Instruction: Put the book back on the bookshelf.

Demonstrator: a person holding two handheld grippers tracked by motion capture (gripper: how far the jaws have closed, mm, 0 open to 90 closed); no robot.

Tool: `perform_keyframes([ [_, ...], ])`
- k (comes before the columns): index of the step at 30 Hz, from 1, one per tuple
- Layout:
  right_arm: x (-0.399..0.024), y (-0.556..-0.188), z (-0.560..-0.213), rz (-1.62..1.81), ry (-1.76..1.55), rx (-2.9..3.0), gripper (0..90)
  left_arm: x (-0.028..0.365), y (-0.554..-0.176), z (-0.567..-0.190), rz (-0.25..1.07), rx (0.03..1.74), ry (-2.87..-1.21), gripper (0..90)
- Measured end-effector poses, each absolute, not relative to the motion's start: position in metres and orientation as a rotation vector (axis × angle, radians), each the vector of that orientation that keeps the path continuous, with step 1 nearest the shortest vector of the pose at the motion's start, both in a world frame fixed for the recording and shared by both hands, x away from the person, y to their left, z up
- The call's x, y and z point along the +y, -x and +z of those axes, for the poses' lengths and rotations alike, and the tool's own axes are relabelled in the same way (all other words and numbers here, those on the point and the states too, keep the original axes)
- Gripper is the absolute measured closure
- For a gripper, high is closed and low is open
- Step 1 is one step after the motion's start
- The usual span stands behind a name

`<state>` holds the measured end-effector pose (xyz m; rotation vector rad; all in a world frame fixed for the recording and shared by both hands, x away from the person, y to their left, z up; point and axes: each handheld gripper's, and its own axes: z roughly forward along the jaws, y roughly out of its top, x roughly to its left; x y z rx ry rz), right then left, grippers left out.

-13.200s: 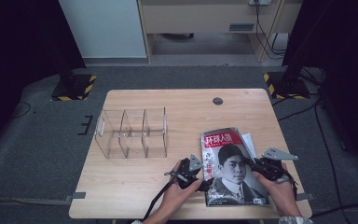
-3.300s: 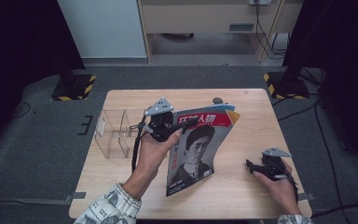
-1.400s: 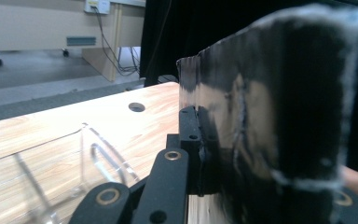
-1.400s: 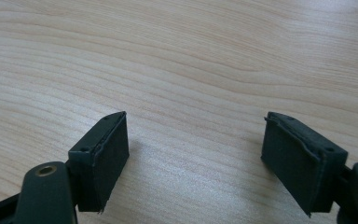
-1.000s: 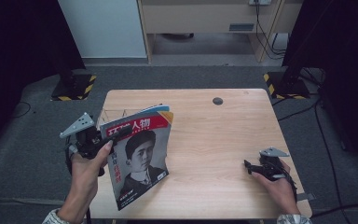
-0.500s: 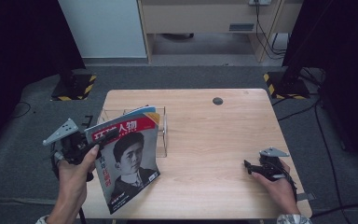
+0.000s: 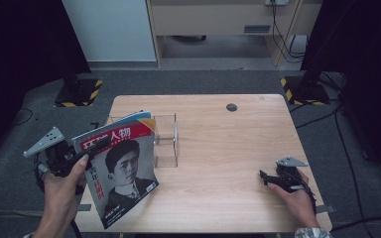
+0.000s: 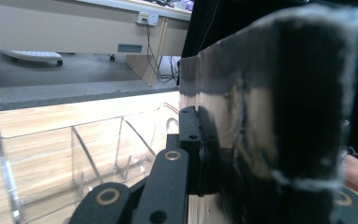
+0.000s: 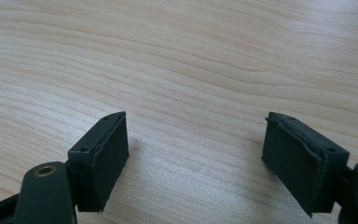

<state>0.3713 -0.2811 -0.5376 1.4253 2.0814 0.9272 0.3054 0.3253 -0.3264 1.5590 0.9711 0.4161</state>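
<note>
Carrying the magazine [image 7: 121,171] toward the clear rack [image 7: 166,139] — left gripper [image 7: 87,152] clamped on it, right gripper [image 9: 196,158] apart, empty; next, slot it upright into a compartment.

Grey floor [image 7: 208,79] (dim), white cabinet [image 7: 109,29].

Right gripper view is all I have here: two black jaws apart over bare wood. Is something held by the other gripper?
Observer: Yes. The left gripper is shut on a magazine, lifted over the table's left edge.
Operator: Where could the magazine go?
Observer: A clear acrylic organizer stands just behind it on the table.
Operator: Is my gripper near that?
Observer: No. The right gripper rests at the table's front right, far from the organizer.
</note>
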Motion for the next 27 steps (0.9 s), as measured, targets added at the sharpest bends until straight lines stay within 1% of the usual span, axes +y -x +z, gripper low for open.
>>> perform_keyframes([
  [11,-0.281,-0.371,-0.538,0.927,-1.423,2.08,22.5,0.345,-0.301,-0.331,0.453,1.009,-1.545,86.7],
  [27,-0.281,-0.369,-0.537,0.924,-1.416,2.091,22.5,0.379,-0.289,-0.336,0.491,1.078,-1.474,86.6],
])
